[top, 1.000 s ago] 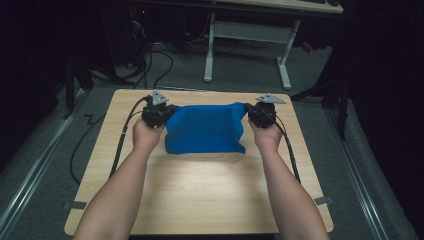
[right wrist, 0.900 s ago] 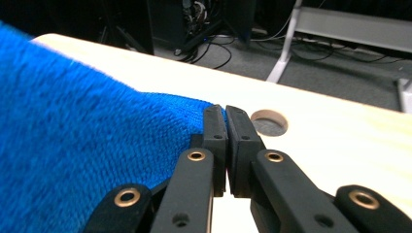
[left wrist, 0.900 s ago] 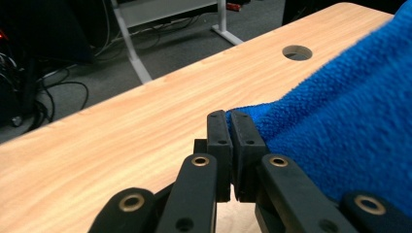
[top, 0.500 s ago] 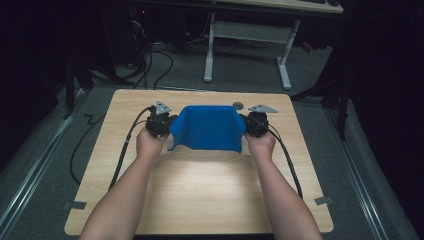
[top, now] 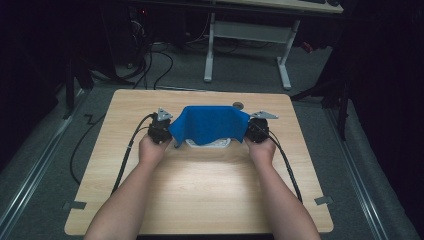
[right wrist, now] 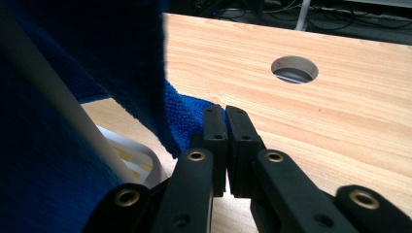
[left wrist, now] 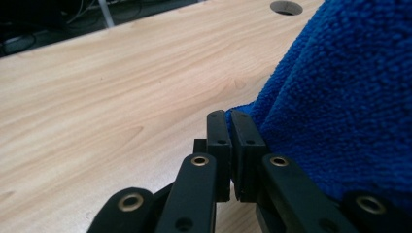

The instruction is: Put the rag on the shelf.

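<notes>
Fuzzy blue cloth (top: 209, 125) hangs stretched between both claws.

Readable text: none in any view.
Blue cloth (top: 210, 125): plain terry weave, no tag or print showing.
Table (top: 200, 200): bare wood grain, no label or number.
Left gripper (left wrist: 228, 145): black jaws with brass rivets, no brand mark or lettering.
Right gripper (right wrist: 226, 145): black jaws, likewise unmarked.
White object under the cloth (top: 207, 144): too small and too hidden to tell whether it bears any writing.
Far background: desk legs and cables in the dark, nothing legible.
</notes>
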A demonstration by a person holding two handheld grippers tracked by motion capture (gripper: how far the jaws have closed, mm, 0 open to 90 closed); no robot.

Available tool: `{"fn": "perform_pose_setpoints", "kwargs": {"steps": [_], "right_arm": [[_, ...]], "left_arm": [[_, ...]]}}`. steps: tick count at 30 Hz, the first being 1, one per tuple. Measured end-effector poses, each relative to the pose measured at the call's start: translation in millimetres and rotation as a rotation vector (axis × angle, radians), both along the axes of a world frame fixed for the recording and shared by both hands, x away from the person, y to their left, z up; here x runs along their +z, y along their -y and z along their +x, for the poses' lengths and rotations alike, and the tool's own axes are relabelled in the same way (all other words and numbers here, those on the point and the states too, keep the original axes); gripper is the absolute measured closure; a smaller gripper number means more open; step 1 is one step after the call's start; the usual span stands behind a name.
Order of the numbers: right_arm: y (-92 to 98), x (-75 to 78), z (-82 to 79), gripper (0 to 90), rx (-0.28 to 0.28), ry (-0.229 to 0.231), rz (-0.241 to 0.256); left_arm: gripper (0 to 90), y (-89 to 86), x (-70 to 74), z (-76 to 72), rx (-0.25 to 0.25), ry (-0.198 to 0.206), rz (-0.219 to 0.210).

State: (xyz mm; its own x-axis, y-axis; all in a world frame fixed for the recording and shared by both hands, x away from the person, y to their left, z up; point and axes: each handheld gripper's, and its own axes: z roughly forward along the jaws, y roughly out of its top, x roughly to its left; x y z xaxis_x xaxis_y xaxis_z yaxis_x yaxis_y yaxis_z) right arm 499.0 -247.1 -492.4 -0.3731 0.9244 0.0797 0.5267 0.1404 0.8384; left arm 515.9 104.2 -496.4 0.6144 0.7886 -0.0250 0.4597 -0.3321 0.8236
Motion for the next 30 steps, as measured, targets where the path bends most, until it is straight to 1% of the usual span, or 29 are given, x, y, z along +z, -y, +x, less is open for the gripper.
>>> {"fn": "perform_pose_setpoints", "kwargs": {"steps": [3,5,8,10,13,14,15,17,19,20,21,23,26,30], "right_arm": [[1.3,-3.1,-3.2,88.9,-0.006,-0.013,0.000],[2.5,-3.8,-5.8,88.9,-0.003,-0.013,-0.008],[5.1,-3.9,-11.3,88.9,-0.006,0.003,-0.005],[7.7,-4.3,-15.0,88.8,-0.006,-0.001,-0.004],[10.2,-4.1,-20.5,88.8,-0.003,0.004,-0.011],[10.9,-4.1,-22.4,88.8,-0.004,0.012,-0.010],[11.4,-4.1,-24.1,88.8,-0.008,0.012,-0.009],[12.4,-4.4,-26.0,88.7,-0.009,0.006,-0.016],[13.0,-4.2,-26.7,88.6,-0.008,0.008,-0.019],[12.9,-3.5,-28.1,88.2,-0.008,0.006,-0.019],[12.5,-3.1,-28.9,87.8,-0.008,0.006,-0.022],[11.7,-2.3,-30.2,84.6,-0.008,0.007,-0.025],[11.1,-1.2,-31.4,81.4,-0.017,0.007,-0.039],[12.3,1.3,-33.5,77.8,-0.031,0.004,-0.042]], "left_arm": [[86.9,-0.1,-1.8,1.0,0.005,-0.010,-0.012],[85.6,0.5,-3.8,2.3,0.003,-0.022,-0.034],[82.5,1.5,-5.4,3.1,0.008,-0.026,-0.049],[80.1,1.8,-6.1,3.5,0.013,-0.032,-0.059],[73.5,1.1,-6.7,3.4,0.026,-0.033,-0.062],[74.2,-0.1,-7.5,2.8,0.032,-0.041,-0.061],[74.3,-0.6,-7.8,1.6,0.035,-0.034,-0.062],[74.1,-2.5,-7.9,0.0,0.042,-0.034,-0.063],[70.3,-3.5,-7.9,-0.8,0.045,-0.031,-0.062],[67.8,-5.5,-7.4,-3.2,0.058,-0.021,-0.056],[65.7,-5.5,-7.4,-3.2,0.058,-0.021,-0.056],[61.7,-9.9,-6.2,-6.9,0.074,-0.015,-0.059],[59.5,-14.8,-4.4,-10.8,0.086,-0.002,-0.061],[56.6,-20.0,-2.1,-15.6,0.097,0.009,-0.054]]}}
